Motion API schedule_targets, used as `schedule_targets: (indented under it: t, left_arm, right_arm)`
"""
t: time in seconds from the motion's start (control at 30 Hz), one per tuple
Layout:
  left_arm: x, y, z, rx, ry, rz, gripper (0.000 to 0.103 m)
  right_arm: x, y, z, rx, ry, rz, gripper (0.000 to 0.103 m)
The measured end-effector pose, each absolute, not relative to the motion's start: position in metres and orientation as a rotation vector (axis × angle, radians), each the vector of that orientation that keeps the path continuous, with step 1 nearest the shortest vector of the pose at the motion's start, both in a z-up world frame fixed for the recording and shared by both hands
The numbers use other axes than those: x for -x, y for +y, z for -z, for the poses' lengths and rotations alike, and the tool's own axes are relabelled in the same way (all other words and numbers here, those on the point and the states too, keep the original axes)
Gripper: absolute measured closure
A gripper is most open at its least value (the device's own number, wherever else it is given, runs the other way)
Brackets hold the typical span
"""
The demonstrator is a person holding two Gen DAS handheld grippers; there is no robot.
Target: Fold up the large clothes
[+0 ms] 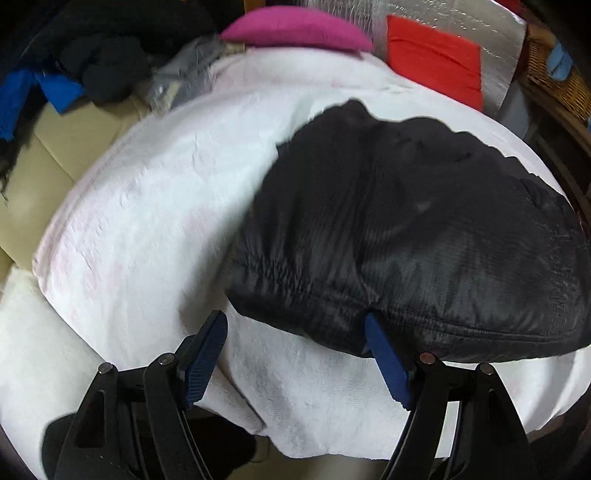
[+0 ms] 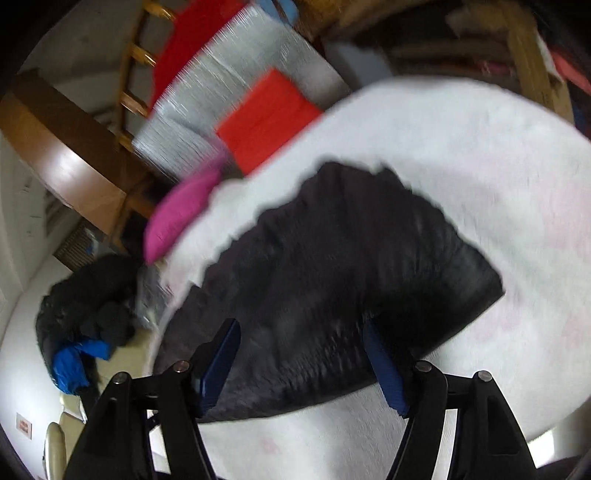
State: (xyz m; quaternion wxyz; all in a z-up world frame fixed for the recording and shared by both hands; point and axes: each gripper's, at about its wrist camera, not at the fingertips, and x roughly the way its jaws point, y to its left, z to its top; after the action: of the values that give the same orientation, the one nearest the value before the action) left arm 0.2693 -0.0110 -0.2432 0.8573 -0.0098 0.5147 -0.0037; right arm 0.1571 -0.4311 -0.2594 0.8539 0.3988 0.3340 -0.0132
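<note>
Mostly blurred: both claws apart, empty; black jacket (image 1: 406, 229) folded on white blanket (image 1: 147, 221).

So the whole work surface is covered with a white fuzzy blanket (image 1: 155, 206), a bit pinkish in spots, and it hangs over the near edge. Lying right on it is a black quilted jacket (image 1: 399, 236), bunched into a rough folded heap toward the right side. At the far edge a magenta cushion (image 1: 295, 27) and a red cushion (image 1: 436, 59) sit against the blanket. Left of it there's beige upholstery (image 1: 48, 155) with a pile of dark clothes (image 1: 103, 70) on it.
</note>
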Motion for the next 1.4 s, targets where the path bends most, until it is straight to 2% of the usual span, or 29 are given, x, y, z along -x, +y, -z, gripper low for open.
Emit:
schedule_targets:
  t: [0.13,0.43,0.73,0.93,1.03,1.27,1.4]
  left_arm:
    - [-0.27,-0.008,0.244,0.013,1.08,0.005,0.021]
    - [-0.252,-0.022,0.204,-0.072,0.936,-0.022,0.021]
    - [-0.257,-0.033,0.207,-0.123,0.908,-0.041,0.021]
    - [-0.262,-0.025,0.22,-0.112,0.931,-0.067,0.021]
    - [-0.263,-0.02,0.222,-0.096,0.923,-0.071,0.021]
    - [-0.264,-0.011,0.217,-0.111,0.885,-0.087,0.021]
    - [-0.269,-0.008,0.219,-0.112,0.882,-0.091,0.021]
  right_arm:
    - [-0.163,-0.431,0.27,-0.826,0.762,0.048,0.031]
    - [-0.156,-0.4,0.225,-0.7,0.582,-0.07,0.031]
    - [-0.186,-0.341,0.232,-0.59,0.692,-0.164,0.031]
    - [-0.209,-0.324,0.256,-0.552,0.83,-0.126,0.04]
    - [-0.211,-0.325,0.26,-0.558,0.854,-0.109,0.042]
    - [-0.183,-0.372,0.223,-0.611,0.673,-0.008,0.042]
    - [-0.184,-0.406,0.219,-0.587,0.683,0.149,0.042]
